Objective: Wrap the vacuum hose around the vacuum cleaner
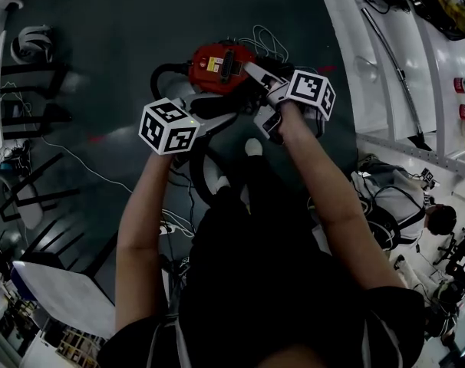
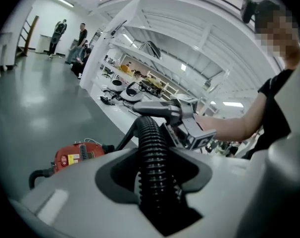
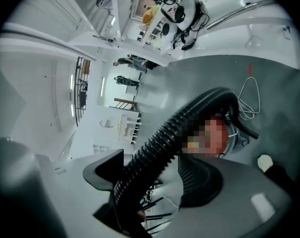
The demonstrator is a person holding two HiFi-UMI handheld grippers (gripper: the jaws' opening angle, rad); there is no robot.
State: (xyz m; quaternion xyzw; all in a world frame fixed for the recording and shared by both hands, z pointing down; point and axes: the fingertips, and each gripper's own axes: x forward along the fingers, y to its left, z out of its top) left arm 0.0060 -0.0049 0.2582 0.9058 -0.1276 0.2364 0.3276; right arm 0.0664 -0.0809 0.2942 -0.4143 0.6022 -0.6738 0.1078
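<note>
Two forearms (image 1: pixel 140 228) stretch forward, sloping down; left claw (image 2: pixel 157 172) clamps the hose (image 2: pixel 152 138), right claw (image 3: pixel 155 177) stands open around it.

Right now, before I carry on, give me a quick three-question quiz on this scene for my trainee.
1. True or false: the right gripper is clamped shut on the black ribbed vacuum hose.
2. Where does the red canister vacuum cleaner stand? A) on the dark grey floor; B) on a white shelf; C) on a chair.
3. Short answer: what stands between the jaws of the left gripper?

Key:
1. False. Its jaws stand open, with a gap beside the hose.
2. A.
3. The same hose, and the left gripper is gripping it.
</note>
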